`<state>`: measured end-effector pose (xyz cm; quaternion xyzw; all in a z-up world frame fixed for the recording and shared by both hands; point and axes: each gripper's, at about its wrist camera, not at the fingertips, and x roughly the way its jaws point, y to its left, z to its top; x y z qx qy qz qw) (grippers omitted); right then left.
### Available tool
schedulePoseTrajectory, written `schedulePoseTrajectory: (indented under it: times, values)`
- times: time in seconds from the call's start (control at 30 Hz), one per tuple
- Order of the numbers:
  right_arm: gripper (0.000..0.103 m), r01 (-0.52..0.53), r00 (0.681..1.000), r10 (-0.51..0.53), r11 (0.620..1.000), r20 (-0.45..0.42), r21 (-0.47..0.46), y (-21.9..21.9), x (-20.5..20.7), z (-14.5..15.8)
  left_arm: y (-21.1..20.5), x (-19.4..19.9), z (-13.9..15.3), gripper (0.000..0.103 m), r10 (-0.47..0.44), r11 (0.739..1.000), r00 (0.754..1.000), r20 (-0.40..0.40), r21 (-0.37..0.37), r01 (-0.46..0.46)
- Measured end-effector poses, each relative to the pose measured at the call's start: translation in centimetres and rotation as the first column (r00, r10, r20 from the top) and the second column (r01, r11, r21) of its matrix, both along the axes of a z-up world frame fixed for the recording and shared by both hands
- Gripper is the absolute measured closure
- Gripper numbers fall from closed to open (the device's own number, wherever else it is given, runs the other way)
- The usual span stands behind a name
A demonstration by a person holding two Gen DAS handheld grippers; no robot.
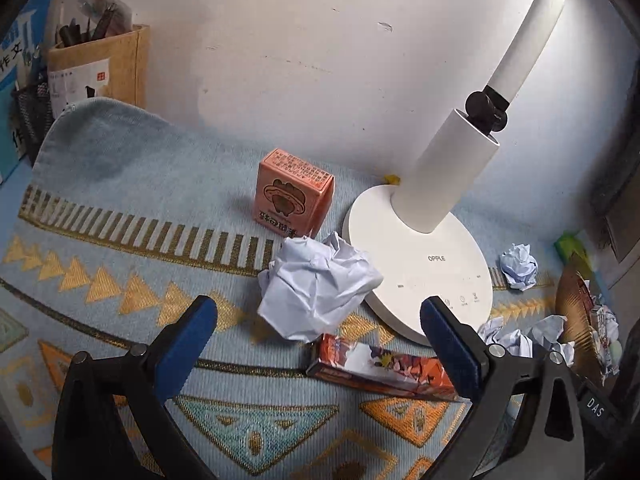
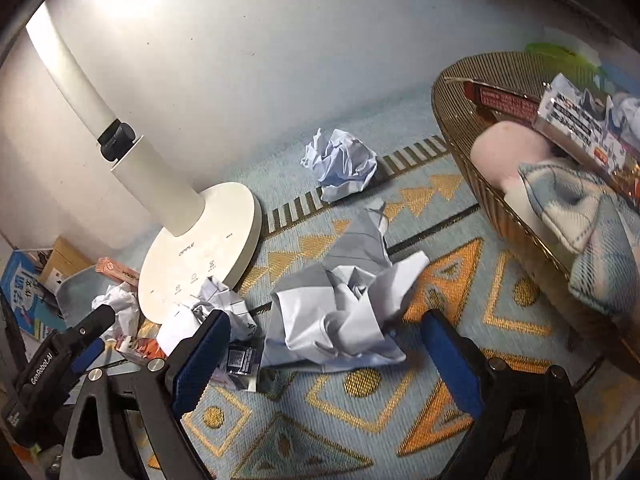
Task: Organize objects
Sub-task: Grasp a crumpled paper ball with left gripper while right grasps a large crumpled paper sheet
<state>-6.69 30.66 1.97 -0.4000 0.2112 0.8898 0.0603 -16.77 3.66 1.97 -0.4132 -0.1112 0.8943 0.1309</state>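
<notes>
In the left wrist view my left gripper [image 1: 318,312] is open over the patterned blue mat [image 1: 120,208]. A big crumpled white paper ball [image 1: 316,284] lies just beyond its blue pads, untouched. An orange printed packet [image 1: 380,368] lies flat under the right finger. A pink carton [image 1: 292,196] stands behind the ball. In the right wrist view my right gripper [image 2: 326,324] is open too, with a large loose crumpled sheet [image 2: 344,312] between and ahead of its fingertips. Another paper ball [image 2: 340,164] lies farther back. A golden wire basket [image 2: 460,128] at the right holds packets and a plaid cloth.
A white desk lamp stands on a round base [image 1: 420,264], close to the right of the paper ball, its arm leaning overhead. More crumpled paper [image 1: 518,266] lies beyond the base. A tan pen box [image 1: 100,64] and a black mesh holder [image 1: 30,108] stand at the far left by the wall.
</notes>
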Motion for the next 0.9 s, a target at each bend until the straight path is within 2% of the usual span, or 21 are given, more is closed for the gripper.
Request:
schedulePoseTrajectory:
  times: [0.07,0.1,0.17,0.2,0.23,0.33,0.4,0.47,0.6,0.67,0.77,0.9]
  values:
    - [0.024,0.008,1.0,-0.008,1.0,-0.003,0.013,0.0,0.0,0.0,0.3,-0.6,-0.2,0.027,-0.028,0.999,1.0,0.014,0.042,0.027]
    - [0.043,0.003,1.0,-0.003,1.0,-0.013,0.008,0.0,0.1,0.0,0.3,-1.0,-0.5,0.047,-0.032,0.998,0.999,0.032,0.052,0.03]
    - [0.046,-0.002,1.0,0.001,1.0,-0.03,-0.009,0.3,0.3,-0.1,0.4,-1.2,-0.8,0.057,-0.012,1.0,0.999,0.039,0.024,0.011]
    - [0.047,-0.007,0.999,0.007,1.0,-0.038,-0.018,0.3,0.5,0.0,0.3,-1.0,-0.6,0.061,-0.013,0.999,0.999,0.03,0.037,0.012]
    - [0.048,-0.012,0.999,0.011,1.0,-0.044,-0.023,0.5,0.6,0.1,0.0,-0.6,-0.2,0.073,-0.013,0.999,1.0,0.01,0.051,0.012]
    - [0.049,-0.033,0.995,0.03,0.999,-0.091,-0.029,0.4,1.6,0.9,-0.8,1.0,1.4,0.073,-0.003,0.998,1.0,-0.025,0.064,0.005]
    - [0.049,-0.063,0.991,0.06,0.998,-0.117,-0.024,-0.1,2.6,1.9,-1.2,2.8,2.7,0.073,-0.009,0.999,0.998,-0.06,0.043,0.012]
    - [0.049,-0.118,0.985,0.113,0.993,-0.134,-0.028,-1.0,4.1,3.0,-2.3,5.4,3.9,0.073,-0.014,0.999,0.996,-0.087,0.043,0.018]
    - [0.049,-0.249,0.955,0.248,0.968,-0.165,0.018,-2.1,9.1,5.0,-3.8,11.1,5.1,0.073,-0.012,0.997,0.994,-0.109,0.071,0.02]
    - [0.049,-0.304,0.939,0.306,0.952,-0.154,0.037,-2.2,11.0,5.1,-4.2,14.0,4.9,0.073,-0.007,0.996,0.995,-0.104,0.091,0.016]
    - [0.048,-0.347,0.927,0.358,0.932,-0.117,0.104,-1.6,14.4,4.3,-3.9,17.8,3.7,0.073,0.006,0.997,0.995,-0.101,0.072,0.001]
    - [0.048,-0.362,0.926,0.374,0.92,-0.056,0.148,-0.9,15.8,1.3,-2.8,19.9,1.3,0.073,0.008,0.998,0.998,-0.062,0.063,-0.004]
